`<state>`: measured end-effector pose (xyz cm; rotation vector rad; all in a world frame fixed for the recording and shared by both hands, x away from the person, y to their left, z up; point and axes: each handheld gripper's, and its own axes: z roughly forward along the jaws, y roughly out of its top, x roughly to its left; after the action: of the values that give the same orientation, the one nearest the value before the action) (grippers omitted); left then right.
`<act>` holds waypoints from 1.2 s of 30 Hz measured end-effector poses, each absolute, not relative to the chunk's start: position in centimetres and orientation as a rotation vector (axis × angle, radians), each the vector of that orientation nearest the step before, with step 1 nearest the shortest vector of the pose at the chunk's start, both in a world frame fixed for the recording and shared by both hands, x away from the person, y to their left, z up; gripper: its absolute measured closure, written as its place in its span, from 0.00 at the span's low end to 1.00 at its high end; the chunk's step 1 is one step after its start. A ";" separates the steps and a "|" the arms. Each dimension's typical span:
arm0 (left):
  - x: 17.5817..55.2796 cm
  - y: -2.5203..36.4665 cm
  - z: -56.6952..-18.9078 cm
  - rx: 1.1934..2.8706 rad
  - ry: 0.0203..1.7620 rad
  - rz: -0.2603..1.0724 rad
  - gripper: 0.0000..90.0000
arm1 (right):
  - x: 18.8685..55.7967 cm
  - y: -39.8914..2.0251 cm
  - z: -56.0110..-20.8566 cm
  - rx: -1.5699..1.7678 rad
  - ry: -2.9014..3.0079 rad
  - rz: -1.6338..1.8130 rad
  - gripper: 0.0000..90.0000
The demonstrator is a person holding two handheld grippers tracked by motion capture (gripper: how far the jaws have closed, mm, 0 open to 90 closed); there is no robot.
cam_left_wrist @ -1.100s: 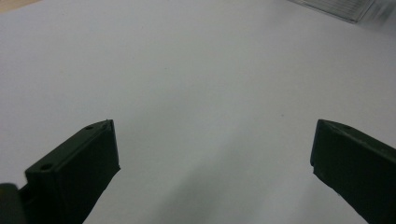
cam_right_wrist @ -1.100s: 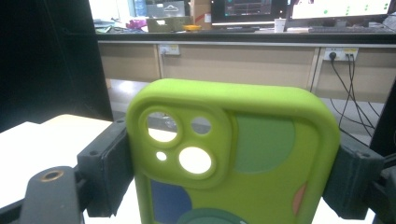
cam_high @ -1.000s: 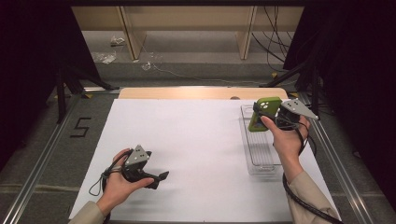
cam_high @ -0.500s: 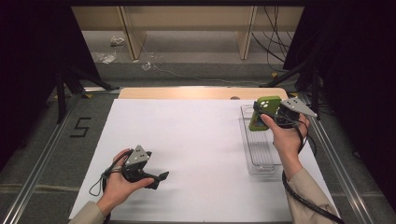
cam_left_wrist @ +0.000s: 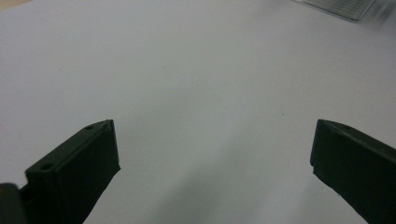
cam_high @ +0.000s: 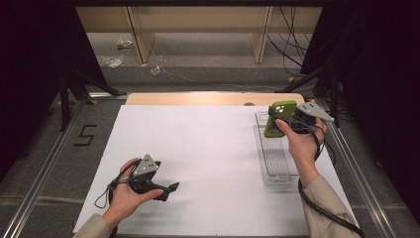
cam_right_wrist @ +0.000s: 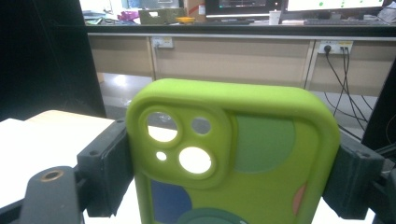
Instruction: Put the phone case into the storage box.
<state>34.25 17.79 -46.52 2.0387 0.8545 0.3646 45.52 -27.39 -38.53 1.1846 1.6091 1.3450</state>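
High view, left side first: the left gripper (cam_high: 166, 190) sits low on the white paper-covered tabletop (cam_high: 208, 148), in the same spot as a second ago. Left gripper view: its two black jaws stand spread wide, nothing but bare white sheet between them.

Middle of the table: bare.

Right side: a clear plastic rectangular tray (cam_high: 275, 163) lies lengthwise near the right edge of the sheet. Above its far end the right gripper (cam_high: 281, 120) carries a lime-green soft phone case with camera cut-outs (cam_high: 275, 119), held clear of the tray. Right gripper view: the case (cam_right_wrist: 233, 154) stands upright, back toward the lens, pinched across its width by both jaws, pads pressed on either side edge.

Change over the last second: very slight. The right hand has drifted only a touch; the case hangs at about the same place over the tray's far end. Grip unchanged.

Reading: a hold mid-carry. Case not yet set down; tray empty below it.
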 end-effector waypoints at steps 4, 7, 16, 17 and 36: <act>34.2 17.8 -46.5 2.037 0.854 0.366 0.01 | 45.7 -27.4 -38.6 1.190 1.611 1.340 0.20; 34.2 17.8 -46.5 2.037 0.854 0.366 0.01 | 45.9 -27.5 -38.6 1.193 1.610 1.337 0.20; 34.3 17.8 -46.5 2.037 0.853 0.362 0.01 | 46.3 -27.2 -38.7 1.194 1.615 1.330 0.20; 34.3 17.8 -46.5 2.037 0.853 0.364 0.01 | 46.4 -27.2 -38.7 1.197 1.616 1.331 0.20; 34.3 17.8 -46.5 2.036 0.853 0.363 0.01 | 47.3 -27.0 -38.8 1.210 1.614 1.321 0.20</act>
<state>34.27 17.78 -46.48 2.0359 0.8525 0.3631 47.26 -27.02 -38.82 1.2099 1.6136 1.3212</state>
